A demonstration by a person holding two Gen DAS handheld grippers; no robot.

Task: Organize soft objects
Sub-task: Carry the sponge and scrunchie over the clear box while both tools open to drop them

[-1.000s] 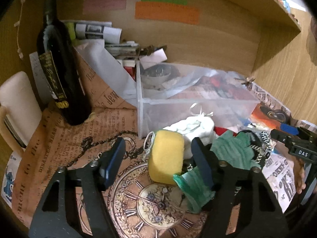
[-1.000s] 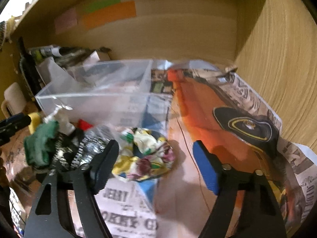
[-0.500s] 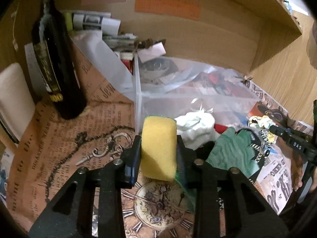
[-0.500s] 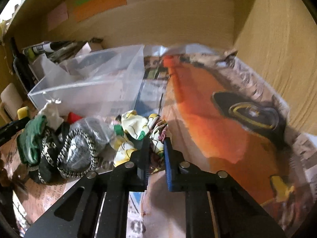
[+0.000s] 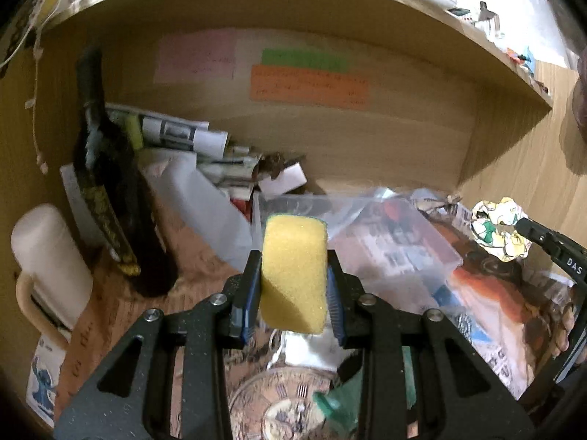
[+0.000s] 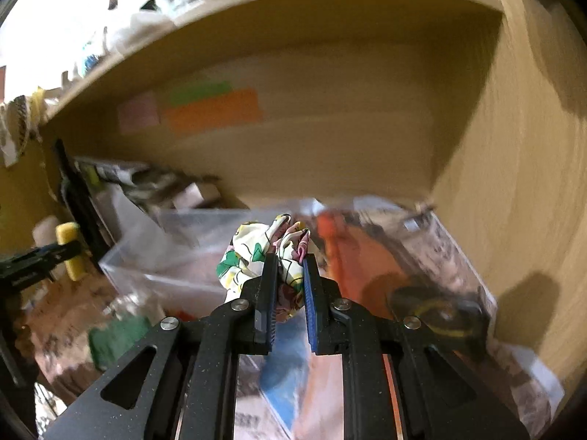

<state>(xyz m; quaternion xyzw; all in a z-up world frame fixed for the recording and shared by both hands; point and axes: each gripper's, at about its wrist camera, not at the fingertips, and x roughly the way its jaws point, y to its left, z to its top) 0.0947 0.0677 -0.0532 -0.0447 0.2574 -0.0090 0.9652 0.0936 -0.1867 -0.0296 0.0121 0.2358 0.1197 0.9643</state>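
Sponge [image 5: 294, 275] in left tool [image 5: 293, 293], scrunchie [image 6: 264, 253] in right tool [image 6: 288, 293].

I see a yellow sponge [image 5: 294, 275] with a thin green edge on top, between black fingers with blue pads [image 5: 334, 304]. The scrunchie [image 6: 269, 253] is white with green, yellow and pink flower print. The bottle [image 5: 110, 198] is black with a gold-lettered label. The mug [image 5: 47, 260] is cream-white with a tan handle. On the pale wood back wall I make out a pink note [image 5: 196, 55], a green one [image 5: 304, 60] and an orange one [image 5: 308, 86]. The bin [image 5: 367, 249] is clear. A green cloth [image 6: 117, 337] lies low on brown paper [image 5: 121, 315] printed with dark lettering and a clock face.
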